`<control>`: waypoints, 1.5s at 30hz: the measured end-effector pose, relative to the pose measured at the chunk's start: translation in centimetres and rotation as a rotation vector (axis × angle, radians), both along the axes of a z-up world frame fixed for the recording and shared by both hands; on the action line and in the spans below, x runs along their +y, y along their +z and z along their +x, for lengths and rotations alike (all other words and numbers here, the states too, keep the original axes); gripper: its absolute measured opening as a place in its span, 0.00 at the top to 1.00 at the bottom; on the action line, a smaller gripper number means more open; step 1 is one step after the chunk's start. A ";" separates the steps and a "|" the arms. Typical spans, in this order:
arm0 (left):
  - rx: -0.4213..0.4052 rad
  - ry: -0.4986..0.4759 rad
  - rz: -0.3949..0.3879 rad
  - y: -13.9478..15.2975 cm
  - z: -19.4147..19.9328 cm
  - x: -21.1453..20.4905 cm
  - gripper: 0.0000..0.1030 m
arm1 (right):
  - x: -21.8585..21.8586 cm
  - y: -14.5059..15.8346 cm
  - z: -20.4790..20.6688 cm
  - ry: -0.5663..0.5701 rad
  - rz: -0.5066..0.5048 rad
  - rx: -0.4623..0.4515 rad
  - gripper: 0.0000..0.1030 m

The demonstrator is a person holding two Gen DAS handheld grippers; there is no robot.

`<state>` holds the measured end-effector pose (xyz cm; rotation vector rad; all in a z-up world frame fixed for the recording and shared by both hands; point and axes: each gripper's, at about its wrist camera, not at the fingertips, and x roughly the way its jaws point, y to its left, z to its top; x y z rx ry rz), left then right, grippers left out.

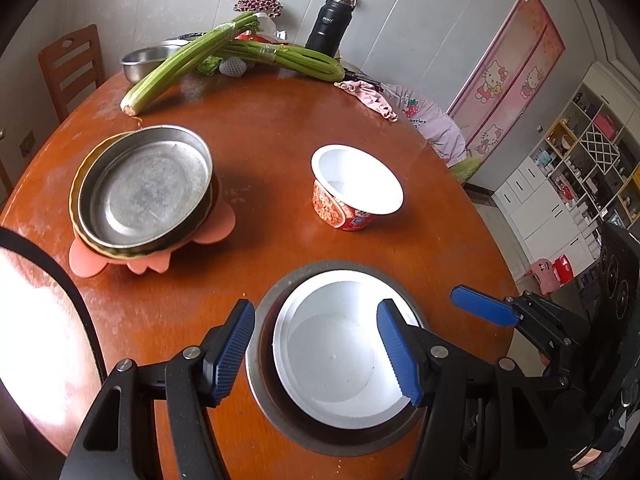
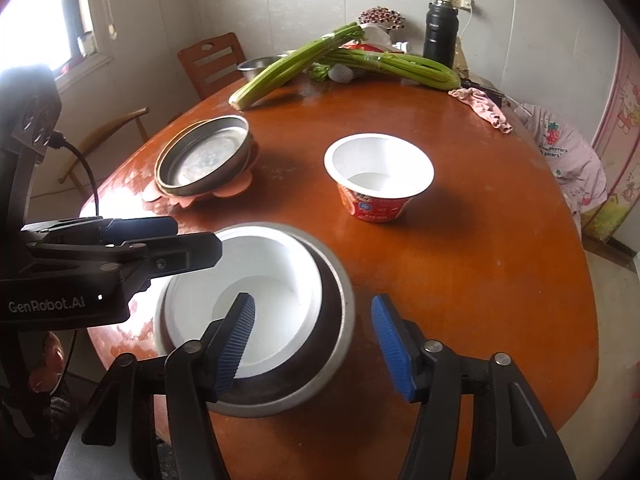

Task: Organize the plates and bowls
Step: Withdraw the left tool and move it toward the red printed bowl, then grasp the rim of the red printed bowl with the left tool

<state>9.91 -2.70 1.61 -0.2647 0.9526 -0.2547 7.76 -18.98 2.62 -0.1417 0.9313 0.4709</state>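
Progress check, biggest items first.

Table (image 1: pixel 280 128): round, brown wood. The clutter at the far edge (celery (image 1: pixel 188 58), black flask (image 1: pixel 330 24), steel basin (image 1: pixel 146 58), pink cloth (image 1: pixel 370 98)) doesn't look like part of the job.

Plate stack (image 1: pixel 144 192): a steel plate nested in a yellow-rimmed one, sitting on a pink mat (image 1: pixel 208 228) at the left side of the table. Looks finished, as far as I can judge.

Steel bowl (image 1: pixel 280 420): near edge of the table, with a white bowl (image 1: pixel 336 352) already nested inside it. The white one sits off-centre in the steel one, closer to its left wall in the right wrist view. So one bowl is nested.

Noodle cup (image 1: pixel 354 188): red printed outside, white inside, upright and alone mid-table, well apart from both stacks. That's the obvious leftover; my guess is it goes into the white bowl next.

Left hand-held gripper (image 1: pixel 316 354): jaws spread wide, holding nothing. One finger is outside the steel bowl's left rim, the other over the white bowl's interior. Can't tell if either touches.

Right hand-held gripper (image 2: pixel 312 346): also wide and empty, left finger over the white bowl, right finger outside the steel rim.

Estimate: roughly two thirds done, one loose cup left.
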 end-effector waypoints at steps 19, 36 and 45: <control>-0.025 -0.027 0.052 1.4 3.5 -0.7 0.39 | -1.2 0.7 4.5 -0.104 0.036 0.004 0.38; -0.045 -0.114 0.103 4.4 10.0 -2.0 0.39 | -3.8 2.6 8.6 -0.236 0.067 -0.034 0.38; 0.002 -0.141 0.137 3.5 13.9 -2.9 0.39 | -4.3 2.2 10.9 -0.281 0.087 -0.020 0.38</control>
